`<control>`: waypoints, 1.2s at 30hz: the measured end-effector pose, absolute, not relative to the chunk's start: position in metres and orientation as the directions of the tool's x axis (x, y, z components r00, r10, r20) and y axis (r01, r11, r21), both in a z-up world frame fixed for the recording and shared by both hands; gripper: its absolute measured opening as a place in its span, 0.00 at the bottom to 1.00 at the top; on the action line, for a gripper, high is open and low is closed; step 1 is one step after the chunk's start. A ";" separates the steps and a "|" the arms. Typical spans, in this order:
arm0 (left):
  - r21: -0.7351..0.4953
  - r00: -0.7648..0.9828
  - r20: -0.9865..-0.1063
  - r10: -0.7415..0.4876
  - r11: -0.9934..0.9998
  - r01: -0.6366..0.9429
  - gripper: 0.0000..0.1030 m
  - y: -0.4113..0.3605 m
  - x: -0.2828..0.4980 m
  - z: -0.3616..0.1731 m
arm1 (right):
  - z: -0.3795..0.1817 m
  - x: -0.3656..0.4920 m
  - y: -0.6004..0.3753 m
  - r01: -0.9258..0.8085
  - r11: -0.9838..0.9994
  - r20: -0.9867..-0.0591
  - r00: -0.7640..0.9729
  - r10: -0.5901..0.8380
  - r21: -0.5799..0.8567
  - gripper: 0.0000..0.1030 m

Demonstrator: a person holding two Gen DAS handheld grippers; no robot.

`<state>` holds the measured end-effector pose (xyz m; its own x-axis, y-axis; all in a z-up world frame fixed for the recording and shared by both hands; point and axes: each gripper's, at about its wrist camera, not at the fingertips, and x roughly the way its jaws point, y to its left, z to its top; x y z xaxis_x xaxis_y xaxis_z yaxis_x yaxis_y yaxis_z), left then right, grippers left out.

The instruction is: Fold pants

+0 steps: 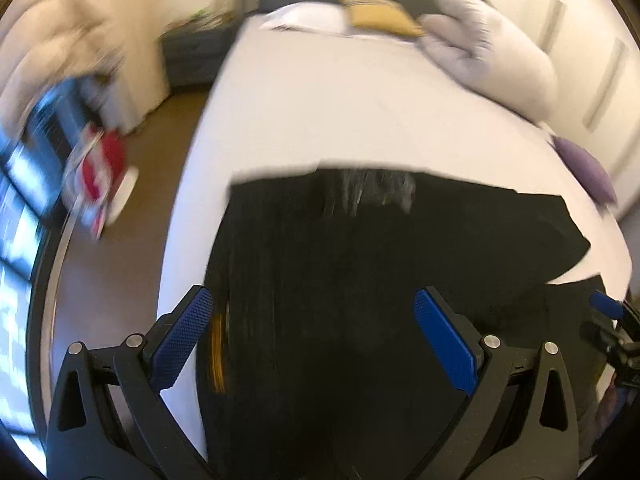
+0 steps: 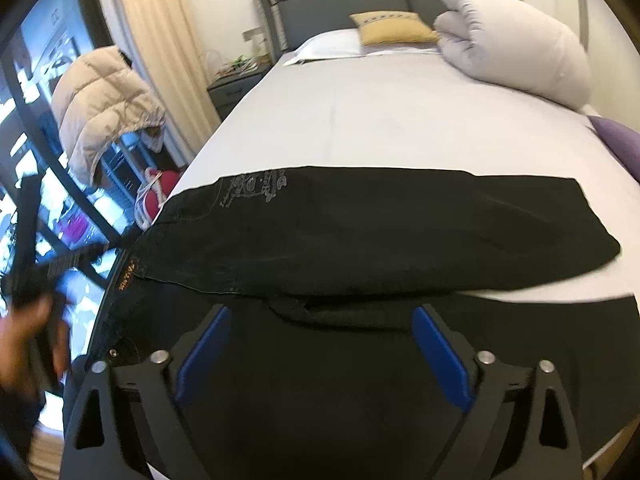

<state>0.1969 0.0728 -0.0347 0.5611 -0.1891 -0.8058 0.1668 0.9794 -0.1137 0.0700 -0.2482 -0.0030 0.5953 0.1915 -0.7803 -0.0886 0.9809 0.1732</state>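
Black pants (image 2: 360, 232) lie across the near end of a white bed (image 2: 380, 120), waistband to the left with an orange label (image 2: 127, 276) and a grey print (image 2: 256, 188). One leg lies folded over the other. In the left wrist view the pants (image 1: 360, 280) are blurred. My left gripper (image 1: 312, 312) is open and empty above the waist end. My right gripper (image 2: 320, 324) is open and empty above the near leg. The right gripper's blue tip (image 1: 606, 306) shows at the left view's right edge.
A rolled white duvet (image 2: 516, 40), a yellow cushion (image 2: 396, 28) and a white pillow (image 2: 328, 46) lie at the headboard end. A purple cushion (image 2: 620, 140) sits at the right edge. A beige jacket (image 2: 100, 108), red item (image 2: 160, 196) and nightstand (image 2: 232, 90) are left.
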 end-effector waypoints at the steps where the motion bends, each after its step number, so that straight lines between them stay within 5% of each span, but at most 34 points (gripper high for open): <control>1: -0.108 0.548 -0.811 -0.207 0.972 0.207 1.00 0.073 0.216 -0.034 | -0.005 0.074 -0.249 -0.117 0.977 -0.782 0.586 0.213 0.178 0.84; 5: -0.161 0.366 -0.865 -0.345 0.879 0.449 0.96 0.067 0.311 -0.045 | -0.014 0.086 -0.252 -0.213 0.959 -0.782 0.557 0.278 0.189 0.78; 8: -0.098 0.276 -0.918 -0.285 0.837 0.539 0.77 0.057 0.357 -0.061 | -0.022 0.092 -0.258 -0.248 0.945 -0.788 0.528 0.318 0.215 0.78; 12: -0.117 0.171 -0.944 -0.283 0.769 0.629 0.67 0.041 0.396 -0.082 | -0.037 0.100 -0.261 -0.247 0.937 -0.800 0.494 0.340 0.246 0.77; 17: -0.179 0.033 -0.960 -0.277 0.701 0.690 0.67 0.025 0.414 -0.114 | -0.059 0.106 -0.259 -0.255 0.928 -0.822 0.440 0.362 0.272 0.75; 23: -0.229 -0.001 -0.953 -0.303 0.716 0.660 0.58 0.029 0.439 -0.131 | -0.066 0.117 -0.257 -0.271 0.917 -0.825 0.415 0.384 0.291 0.73; 25: -0.227 -0.006 -0.954 -0.300 0.708 0.669 0.36 0.029 0.442 -0.131 | -0.064 0.122 -0.254 -0.288 0.912 -0.823 0.411 0.393 0.292 0.73; 31: -0.170 0.029 -0.964 -0.263 0.697 0.696 0.08 0.011 0.434 -0.131 | -0.053 0.148 -0.242 -0.354 0.897 -0.819 0.409 0.402 0.264 0.67; 36: -0.097 0.191 -0.931 -0.311 0.716 0.692 0.06 0.012 0.409 -0.102 | -0.028 0.185 -0.226 -0.462 0.871 -0.809 0.440 0.390 0.168 0.65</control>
<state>0.4090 0.0122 -0.1023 0.1915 -0.3111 -0.9309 0.6915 0.7158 -0.0970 0.1846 -0.2258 -0.0284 0.4399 0.3897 -0.8091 -0.4619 0.8708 0.1682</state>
